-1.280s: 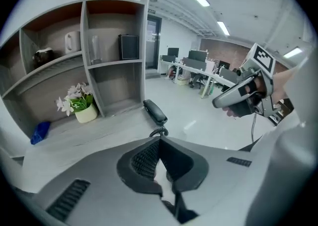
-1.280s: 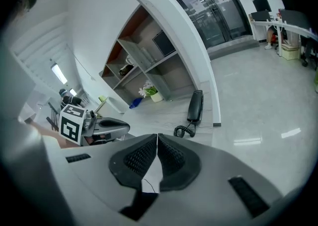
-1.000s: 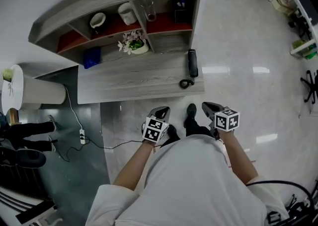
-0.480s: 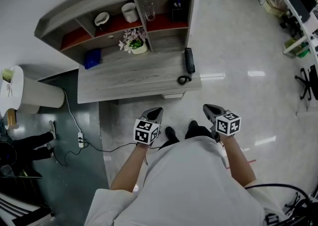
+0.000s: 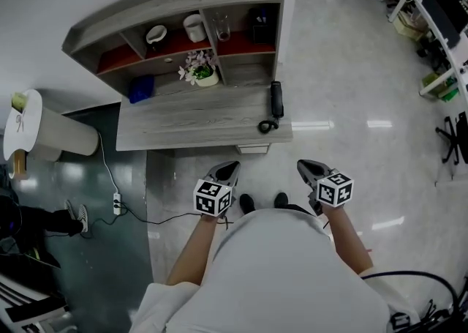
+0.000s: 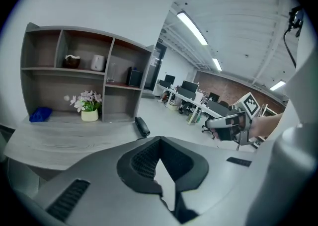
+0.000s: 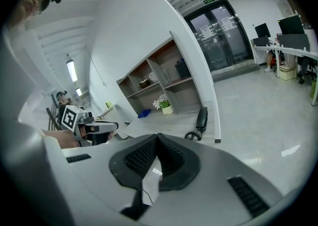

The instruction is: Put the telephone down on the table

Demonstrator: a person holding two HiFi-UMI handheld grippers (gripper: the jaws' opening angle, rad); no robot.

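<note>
The black telephone [image 5: 276,99] lies flat at the right end of the grey desk [image 5: 190,123], its coiled cord [image 5: 267,126] curled by the front edge. It also shows in the left gripper view as the telephone [image 6: 142,126] and in the right gripper view as the telephone [image 7: 201,118]. My left gripper [image 5: 227,171] and right gripper [image 5: 306,167] hang in front of my body, short of the desk's front edge and apart from the phone. Both are shut with nothing between the jaws: left gripper [image 6: 160,139], right gripper [image 7: 158,135].
On the desk stand a shelf unit [image 5: 183,9] with cups, a pot of flowers [image 5: 201,72] and a blue object [image 5: 141,88]. A white round stand [image 5: 44,130] and a power strip [image 5: 117,203] are on the left. Office desks [image 5: 439,17] line the far right.
Both grippers have risen a little in front of my body while staying shut. The desk has shifted up and away in the head view. The telephone has stayed where it lies.
</note>
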